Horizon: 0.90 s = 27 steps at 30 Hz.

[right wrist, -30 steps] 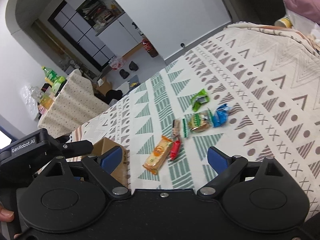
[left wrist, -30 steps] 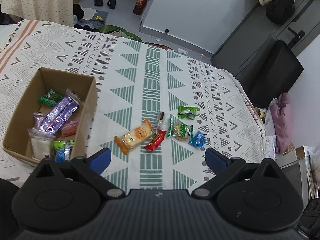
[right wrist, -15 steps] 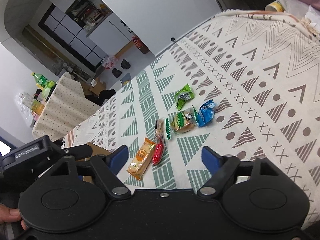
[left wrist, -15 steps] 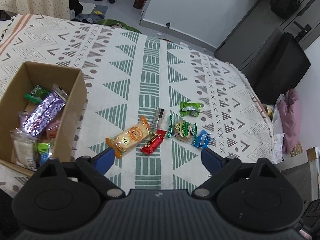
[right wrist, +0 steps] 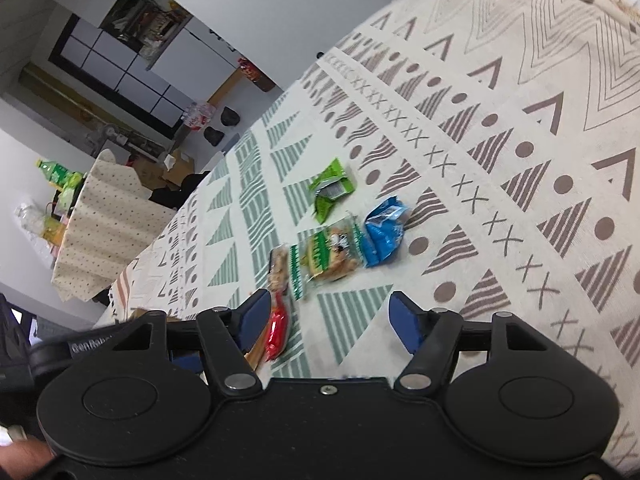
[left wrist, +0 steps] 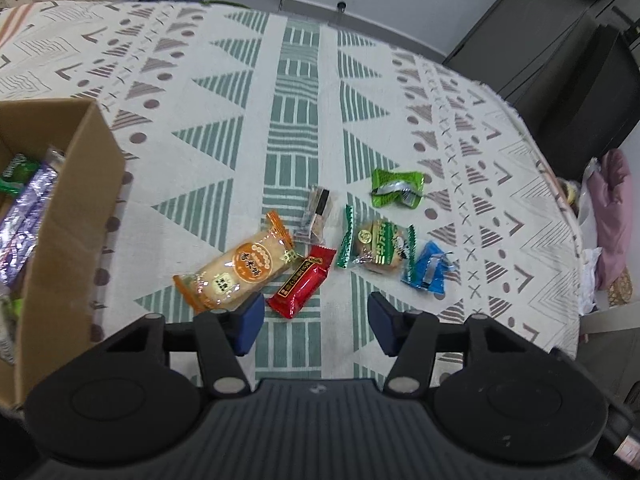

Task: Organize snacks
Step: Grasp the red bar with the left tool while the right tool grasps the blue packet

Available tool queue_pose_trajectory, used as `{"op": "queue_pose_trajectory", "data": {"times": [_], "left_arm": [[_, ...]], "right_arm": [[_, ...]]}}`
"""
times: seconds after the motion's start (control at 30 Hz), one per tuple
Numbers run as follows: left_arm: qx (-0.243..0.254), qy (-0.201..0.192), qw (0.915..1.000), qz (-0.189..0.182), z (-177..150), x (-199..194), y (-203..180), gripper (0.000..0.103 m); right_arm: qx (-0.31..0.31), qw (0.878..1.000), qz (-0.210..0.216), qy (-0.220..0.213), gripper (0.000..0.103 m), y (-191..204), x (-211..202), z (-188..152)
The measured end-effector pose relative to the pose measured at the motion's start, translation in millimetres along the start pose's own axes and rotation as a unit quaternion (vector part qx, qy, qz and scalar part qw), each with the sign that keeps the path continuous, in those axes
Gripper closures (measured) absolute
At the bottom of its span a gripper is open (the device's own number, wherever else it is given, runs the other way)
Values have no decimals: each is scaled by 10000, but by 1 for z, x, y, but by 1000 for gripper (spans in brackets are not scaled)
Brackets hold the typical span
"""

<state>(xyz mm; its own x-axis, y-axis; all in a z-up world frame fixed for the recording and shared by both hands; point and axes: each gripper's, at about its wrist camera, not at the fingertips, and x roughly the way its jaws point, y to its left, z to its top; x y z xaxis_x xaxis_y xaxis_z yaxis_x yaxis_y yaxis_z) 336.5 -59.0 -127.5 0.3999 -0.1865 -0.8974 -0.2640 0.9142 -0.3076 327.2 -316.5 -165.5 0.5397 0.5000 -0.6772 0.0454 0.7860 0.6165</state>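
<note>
Several snacks lie loose on the patterned cloth: an orange rice cracker pack, a red bar, a clear brown stick pack, a green-striped cake pack, a blue packet and a green packet. The cardboard box at the left holds more snacks, a purple one among them. My left gripper hangs open just in front of the red bar. My right gripper is open too, near the cake pack, blue packet, green packet and red bar.
The cloth-covered surface ends at the right, with dark cabinets and a pink bundle beyond. A dotted-cloth table with bottles stands in the room behind. The left gripper's body sits close at the right view's lower left.
Both grippers have moved down and closer to the loose snacks. The left one has shifted right, so the box has slid to the left edge. Both stay open and empty.
</note>
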Motion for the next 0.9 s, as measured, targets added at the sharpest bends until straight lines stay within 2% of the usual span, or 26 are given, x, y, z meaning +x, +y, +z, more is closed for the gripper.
{"op": "queue_pose_trajectory", "data": {"times": [0.2, 0.57, 0.9], "left_arm": [[60, 200, 9997, 121, 6, 32, -4, 56], [121, 536, 9979, 353, 15, 80, -8, 61], [74, 606, 9971, 457, 19, 94, -1, 77]], "right_arm": [[177, 9998, -1, 117, 42, -16, 23, 12], [500, 9984, -92, 237, 42, -36, 58, 28], [621, 9977, -193, 175, 44, -34, 82, 41]]}}
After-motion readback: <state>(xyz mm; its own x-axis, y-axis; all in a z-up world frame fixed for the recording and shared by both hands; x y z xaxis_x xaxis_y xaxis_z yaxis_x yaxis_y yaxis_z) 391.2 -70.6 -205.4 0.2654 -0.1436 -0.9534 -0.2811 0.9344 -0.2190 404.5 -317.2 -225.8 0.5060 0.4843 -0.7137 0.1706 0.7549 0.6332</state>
